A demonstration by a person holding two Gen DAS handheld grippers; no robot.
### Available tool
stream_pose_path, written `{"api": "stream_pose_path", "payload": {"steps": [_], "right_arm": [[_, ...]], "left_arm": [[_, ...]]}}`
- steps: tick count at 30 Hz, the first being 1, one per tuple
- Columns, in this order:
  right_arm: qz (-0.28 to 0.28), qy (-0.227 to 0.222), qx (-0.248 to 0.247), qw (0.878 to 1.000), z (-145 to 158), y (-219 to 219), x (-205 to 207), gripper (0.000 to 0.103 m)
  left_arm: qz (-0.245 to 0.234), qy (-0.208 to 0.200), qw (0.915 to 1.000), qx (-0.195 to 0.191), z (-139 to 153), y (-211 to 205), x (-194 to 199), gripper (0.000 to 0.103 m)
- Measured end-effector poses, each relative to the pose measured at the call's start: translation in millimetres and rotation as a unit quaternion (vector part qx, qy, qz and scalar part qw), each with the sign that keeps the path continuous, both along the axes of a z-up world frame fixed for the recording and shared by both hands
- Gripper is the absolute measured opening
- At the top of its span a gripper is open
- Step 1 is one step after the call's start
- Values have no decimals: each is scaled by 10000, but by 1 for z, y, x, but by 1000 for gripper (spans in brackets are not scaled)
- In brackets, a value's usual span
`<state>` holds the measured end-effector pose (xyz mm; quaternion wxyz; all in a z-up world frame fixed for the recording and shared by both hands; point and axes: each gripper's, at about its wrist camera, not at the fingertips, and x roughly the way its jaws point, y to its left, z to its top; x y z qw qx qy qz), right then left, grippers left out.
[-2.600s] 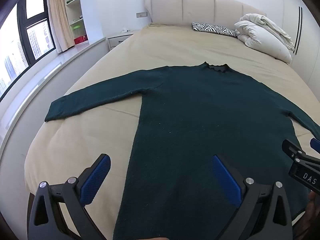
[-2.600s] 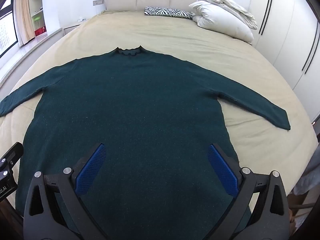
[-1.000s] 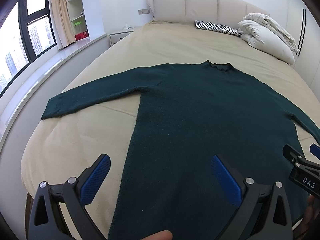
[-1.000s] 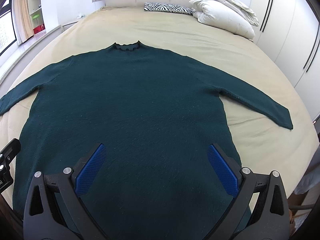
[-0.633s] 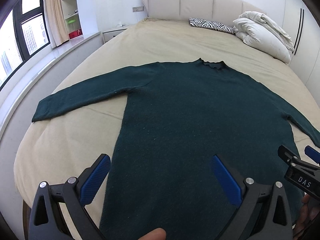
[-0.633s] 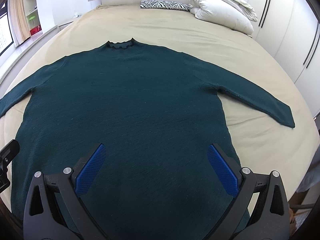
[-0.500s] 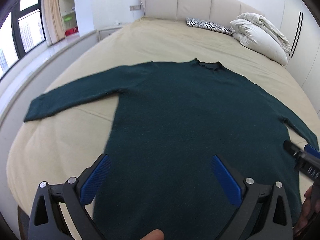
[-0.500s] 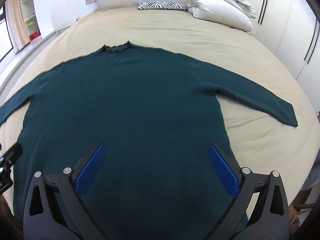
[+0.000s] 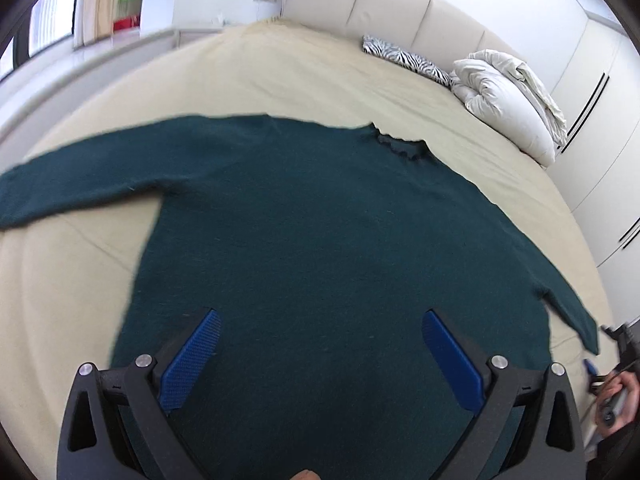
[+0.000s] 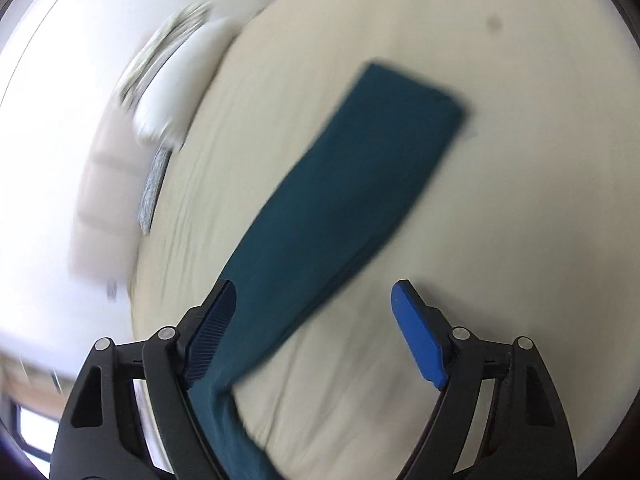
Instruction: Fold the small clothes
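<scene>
A dark green sweater [image 9: 340, 248] lies flat on the bed [image 9: 312, 80], collar toward the headboard, sleeves spread toward the side edges. The left gripper [image 9: 320, 356] hovers over its lower body, jaws wide, grasping nothing. The right gripper [image 10: 314, 332], jaws just narrowing but unclenched, hangs over the right sleeve [image 10: 360, 184] near the bed's edge.

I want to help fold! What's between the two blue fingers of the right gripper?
In the right wrist view, the sweater's sleeve runs up between the open right gripper fingers, on bare bed sheet.
</scene>
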<state>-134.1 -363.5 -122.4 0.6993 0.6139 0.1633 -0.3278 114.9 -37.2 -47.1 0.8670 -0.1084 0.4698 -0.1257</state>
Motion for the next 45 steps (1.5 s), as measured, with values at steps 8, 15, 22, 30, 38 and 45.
{"api": "stream_pose_path", "payload": {"steps": [8, 15, 22, 30, 38, 45], "right_arm": [[-147, -463, 54, 9988, -15, -64, 12, 54], [83, 182, -436, 9988, 3, -106, 36, 9], [1893, 839, -2377, 9490, 106, -21, 159, 7], [4357, 1142, -3830, 8065, 119, 201, 310, 7], [5263, 1215, -2952, 7881, 43, 240, 335, 32], [4775, 350, -1799, 8593, 27, 200, 254, 57]], "left_arm": [[-309, 222, 9984, -430, -5, -26, 18, 103], [-510, 403, 9927, -1014, -14, -37, 31, 100], [-434, 687, 9802, -1804, -21, -30, 45, 91], [-406, 954, 9586, -2654, -28, -16, 62, 91], [-611, 1489, 9399, -3013, -42, -34, 82, 98], [-781, 1575, 9492, -2609, -40, -70, 91, 99]]}}
